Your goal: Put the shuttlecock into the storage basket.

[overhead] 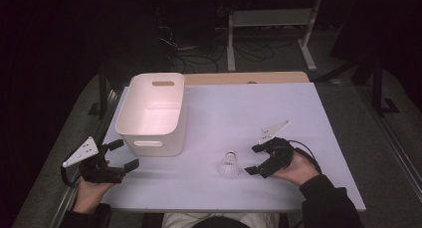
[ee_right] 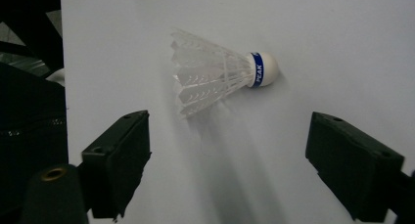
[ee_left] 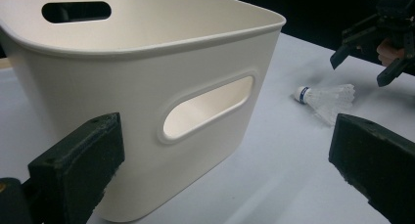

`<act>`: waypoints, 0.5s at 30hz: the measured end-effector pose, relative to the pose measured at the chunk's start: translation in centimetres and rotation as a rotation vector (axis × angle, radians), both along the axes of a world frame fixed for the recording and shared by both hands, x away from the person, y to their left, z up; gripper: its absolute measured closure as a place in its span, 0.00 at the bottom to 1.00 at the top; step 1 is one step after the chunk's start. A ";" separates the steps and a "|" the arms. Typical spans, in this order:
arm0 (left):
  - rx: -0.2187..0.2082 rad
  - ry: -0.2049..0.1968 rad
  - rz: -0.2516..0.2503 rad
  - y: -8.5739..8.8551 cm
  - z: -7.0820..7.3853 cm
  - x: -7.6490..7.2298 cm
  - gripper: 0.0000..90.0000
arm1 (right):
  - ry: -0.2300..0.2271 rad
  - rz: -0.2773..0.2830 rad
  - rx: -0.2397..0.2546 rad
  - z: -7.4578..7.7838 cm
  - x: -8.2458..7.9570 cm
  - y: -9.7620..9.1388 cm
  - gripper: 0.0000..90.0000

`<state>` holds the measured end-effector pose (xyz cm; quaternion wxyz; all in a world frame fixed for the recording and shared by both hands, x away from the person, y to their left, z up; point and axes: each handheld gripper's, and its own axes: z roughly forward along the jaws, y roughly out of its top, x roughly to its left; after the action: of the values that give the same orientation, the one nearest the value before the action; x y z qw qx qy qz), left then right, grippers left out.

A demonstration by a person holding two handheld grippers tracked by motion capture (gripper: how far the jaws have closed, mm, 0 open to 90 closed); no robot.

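Observation:
A white shuttlecock point(overhead: 229, 164) with a blue band on its cork lies on its side on the white table point(overhead: 249, 108), near the front edge. My right gripper point(overhead: 252, 160) sits just right of it, open, jaws pointing at it without touching. In the right gripper view the shuttlecock point(ee_right: 220, 72) lies ahead of the open right gripper point(ee_right: 244, 170), beyond the jaw tips. My left gripper point(overhead: 127, 154) is open at the table's front left, beside a white bin point(overhead: 154, 143). The left gripper view faces the bin point(ee_left: 122, 87), with the shuttlecock point(ee_left: 325, 98) and the right gripper point(ee_left: 359, 67) farther off.
The bin has handle slots and looks hollow with nothing seen inside. A wooden strip point(overhead: 249, 77) runs along the table's far edge. Beyond it are a metal frame point(overhead: 268, 24) and cables on the dark floor.

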<state>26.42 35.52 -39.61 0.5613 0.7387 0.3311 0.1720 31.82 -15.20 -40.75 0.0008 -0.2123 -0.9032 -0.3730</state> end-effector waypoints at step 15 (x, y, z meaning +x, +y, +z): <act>-0.001 -0.001 0.000 0.0 0.0 0.0 0.00 | 0.020 0.096 -0.029 -0.6 0.3 0.6 0.50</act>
<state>26.41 35.53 -39.61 0.5619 0.7383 0.3310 0.1720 32.15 -14.59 -41.31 0.0248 -0.1722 -0.9176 -0.3574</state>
